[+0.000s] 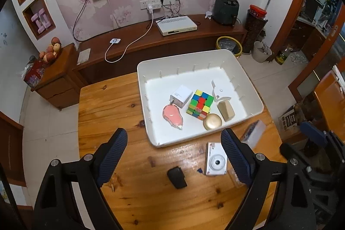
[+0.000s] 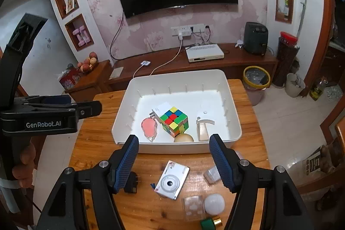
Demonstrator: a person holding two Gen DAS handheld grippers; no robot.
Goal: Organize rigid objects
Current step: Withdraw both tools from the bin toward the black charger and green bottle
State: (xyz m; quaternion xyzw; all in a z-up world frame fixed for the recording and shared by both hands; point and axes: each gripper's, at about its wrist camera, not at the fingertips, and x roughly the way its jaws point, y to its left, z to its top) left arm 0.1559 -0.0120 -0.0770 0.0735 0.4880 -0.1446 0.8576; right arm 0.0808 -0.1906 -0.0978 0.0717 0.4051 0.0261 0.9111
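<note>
- Left gripper (image 1: 174, 156): I hold it wide open and empty above the wooden table (image 1: 112, 105), clear of everything.
- Right gripper (image 2: 173, 162): also spread wide with nothing in it, hovering over the loose items; I judge it is lined up for the next pick.
- White bin (image 2: 234, 122): just ahead of both fingertip pairs; it is the collecting place. Already inside: puzzle cube (image 2: 174, 121), pink oval piece (image 2: 148, 126), white box (image 2: 160, 111), gold round lid (image 2: 183, 138), tan block (image 2: 202, 130).
- White compact camera (image 2: 172, 180): lying flat, lens up, on the table between and just below the right gripper's fingers; likely my next item.
- Black plug adapter (image 2: 132, 183): beside the right gripper's left finger, partly hidden by it.
- White ball (image 2: 214, 204), clear case (image 2: 193, 207), green-and-gold bottle (image 2: 210, 223): near my right finger, closer to the tool than the camera, all unsorted.
- Small clear piece (image 2: 212, 174): touching or behind the right finger; I cannot tell which.
</note>
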